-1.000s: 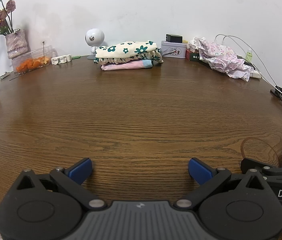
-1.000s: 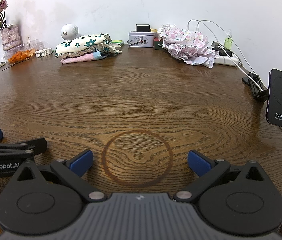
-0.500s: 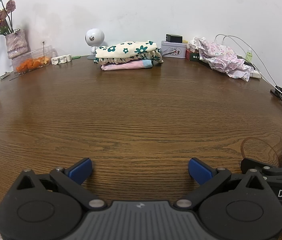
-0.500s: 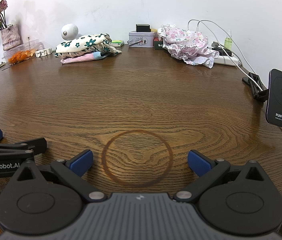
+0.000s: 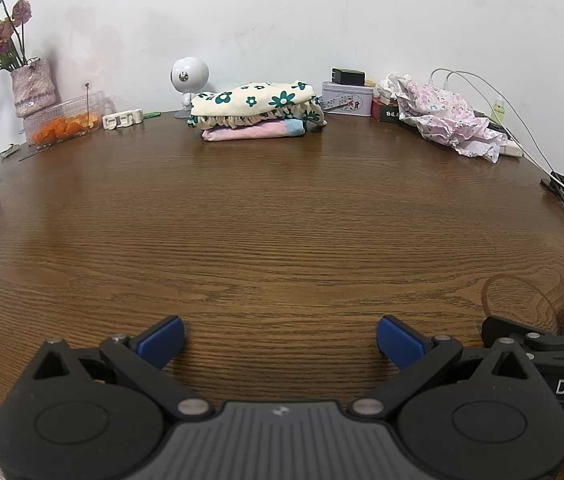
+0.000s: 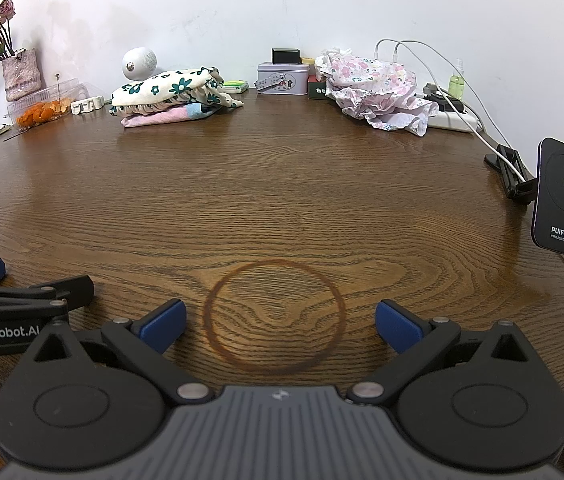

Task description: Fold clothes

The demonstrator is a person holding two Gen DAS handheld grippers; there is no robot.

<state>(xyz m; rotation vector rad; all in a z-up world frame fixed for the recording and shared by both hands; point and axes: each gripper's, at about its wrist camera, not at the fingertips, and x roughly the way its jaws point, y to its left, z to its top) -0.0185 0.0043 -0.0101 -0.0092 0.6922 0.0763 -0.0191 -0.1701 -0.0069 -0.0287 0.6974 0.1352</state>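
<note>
A folded stack of clothes (image 5: 256, 110) (image 6: 170, 94), cream with green flowers on top of a pink piece, lies at the far side of the brown wooden table (image 5: 282, 208). A crumpled pink floral garment (image 5: 446, 120) (image 6: 374, 88) sits at the far right. My left gripper (image 5: 280, 338) is open near the table's front edge, nothing between its blue fingertips. Beside it on the right, my right gripper (image 6: 280, 326) is open too, over a dark ring stain (image 6: 276, 316). Both are far from the clothes.
Along the back wall stand a vase of dried roses (image 5: 32, 88), a clear box of orange peel (image 5: 62, 122), a white round-headed figure (image 5: 190, 78), a tin box (image 5: 346, 98) and charging cables (image 6: 442, 76). A wireless charger stand (image 6: 562, 196) rises at the right edge.
</note>
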